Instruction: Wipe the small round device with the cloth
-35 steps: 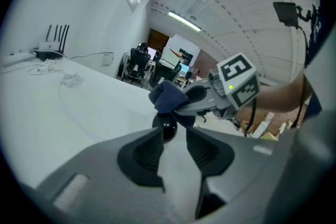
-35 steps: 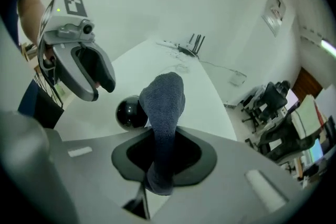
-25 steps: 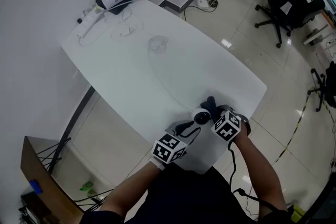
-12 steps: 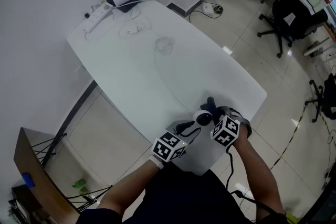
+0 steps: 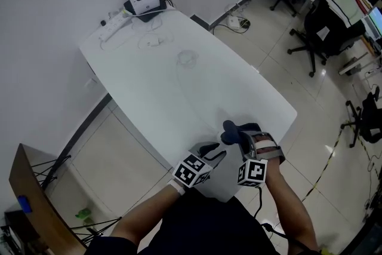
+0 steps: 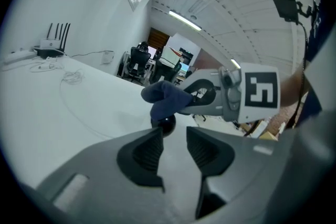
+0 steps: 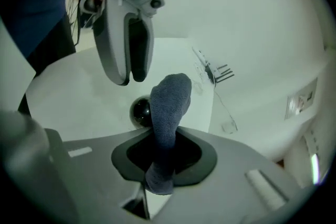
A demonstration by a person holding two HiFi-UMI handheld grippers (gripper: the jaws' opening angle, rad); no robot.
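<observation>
The small round device (image 7: 139,111) is a glossy dark ball lying on the white table (image 5: 179,98) near its front edge. It also shows as the device (image 6: 167,124) just beyond my left gripper's tips. My right gripper (image 7: 165,149) is shut on a dark blue cloth (image 7: 169,105), whose free end hangs over the device. In the head view the cloth (image 5: 230,127) hides the device. My left gripper (image 6: 173,136) is open, its jaws apart with nothing between them. It faces the right gripper (image 5: 242,135) from close by, a little to the left.
A router (image 5: 145,0), a power strip (image 5: 116,24) and loose white cables (image 5: 188,58) lie at the table's far end by the wall. Office chairs (image 5: 325,27) stand on the tiled floor to the right. A wooden board (image 5: 30,200) leans at the lower left.
The cloth has come down over the device, which earlier showed between the two grippers. The right gripper's marker cube has drawn back toward me. The left gripper has barely moved.
</observation>
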